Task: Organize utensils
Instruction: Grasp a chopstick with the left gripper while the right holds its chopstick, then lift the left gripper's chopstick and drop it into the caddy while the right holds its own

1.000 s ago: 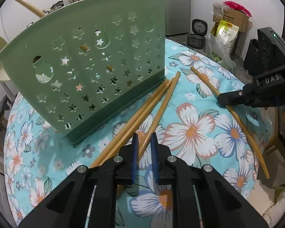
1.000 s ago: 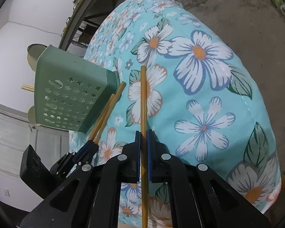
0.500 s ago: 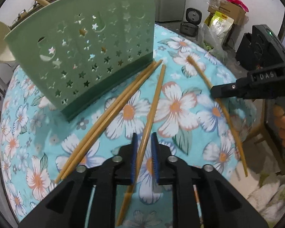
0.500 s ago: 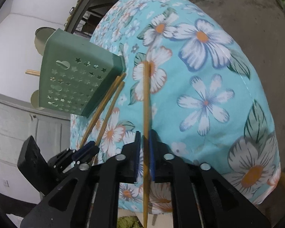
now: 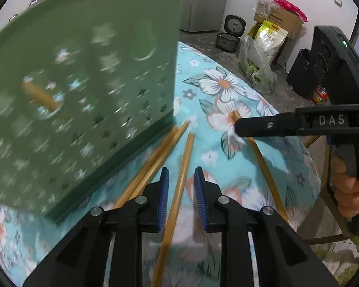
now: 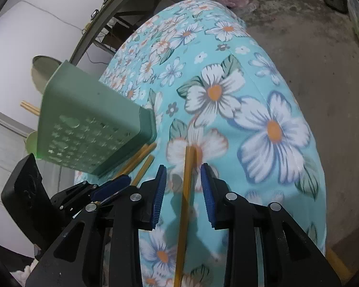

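A green perforated utensil holder [image 5: 83, 91] stands on the floral tablecloth, also seen in the right wrist view [image 6: 91, 124]. Several wooden chopsticks lie beside it. My left gripper [image 5: 180, 195] is open, its jaws astride one chopstick [image 5: 179, 191] without touching it; two more chopsticks [image 5: 155, 157] lie against the holder's base. My right gripper [image 6: 183, 192] is open, its jaws astride another chopstick [image 6: 185, 191], which also shows in the left wrist view [image 5: 263, 167]. A wooden handle [image 5: 39, 96] shows through the holder's hole.
The round table [image 6: 263, 76] drops off to a concrete floor on the right. A rice cooker [image 5: 229, 33], bags and a box [image 5: 275, 24] stand by the far wall. A pale bowl [image 6: 42, 65] sits behind the holder.
Both grippers have opened, letting go of their chopsticks, which now lie on the cloth. The left gripper has moved closer to the holder.
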The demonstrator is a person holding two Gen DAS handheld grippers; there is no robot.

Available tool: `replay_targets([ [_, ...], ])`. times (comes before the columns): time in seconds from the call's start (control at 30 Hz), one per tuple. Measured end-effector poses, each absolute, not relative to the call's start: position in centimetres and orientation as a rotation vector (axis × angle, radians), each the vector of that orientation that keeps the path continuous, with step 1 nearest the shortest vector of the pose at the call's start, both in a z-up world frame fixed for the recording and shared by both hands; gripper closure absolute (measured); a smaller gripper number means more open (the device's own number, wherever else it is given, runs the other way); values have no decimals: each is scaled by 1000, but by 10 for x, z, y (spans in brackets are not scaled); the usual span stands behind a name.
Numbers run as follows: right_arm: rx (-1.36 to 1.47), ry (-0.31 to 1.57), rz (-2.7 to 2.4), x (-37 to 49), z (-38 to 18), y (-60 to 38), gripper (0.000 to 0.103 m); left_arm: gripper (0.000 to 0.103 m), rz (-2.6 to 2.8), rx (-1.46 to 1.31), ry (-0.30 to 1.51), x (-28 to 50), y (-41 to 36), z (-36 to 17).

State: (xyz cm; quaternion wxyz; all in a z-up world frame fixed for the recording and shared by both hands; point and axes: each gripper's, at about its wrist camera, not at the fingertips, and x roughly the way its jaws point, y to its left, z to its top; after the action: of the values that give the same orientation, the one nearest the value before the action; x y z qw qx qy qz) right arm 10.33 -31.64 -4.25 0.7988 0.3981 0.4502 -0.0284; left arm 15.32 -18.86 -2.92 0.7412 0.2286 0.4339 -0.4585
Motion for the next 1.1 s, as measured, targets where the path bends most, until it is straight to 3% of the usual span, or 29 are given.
replay_targets([
  [0.33, 832, 970, -87, 125, -55, -322, 96, 83, -972, 480, 940, 161, -215, -38],
  [0.43, 867, 955, -80, 123, -57, -325, 97, 92, -962, 473, 927, 161, -218, -39],
  [0.7, 893, 907, -57, 112, -42, -326, 98, 94, -955, 410, 913, 164, -208, -24],
  [1.1, 800, 801, -13, 90, 9, -309, 98, 97, -948, 189, 856, 165, -137, 52],
])
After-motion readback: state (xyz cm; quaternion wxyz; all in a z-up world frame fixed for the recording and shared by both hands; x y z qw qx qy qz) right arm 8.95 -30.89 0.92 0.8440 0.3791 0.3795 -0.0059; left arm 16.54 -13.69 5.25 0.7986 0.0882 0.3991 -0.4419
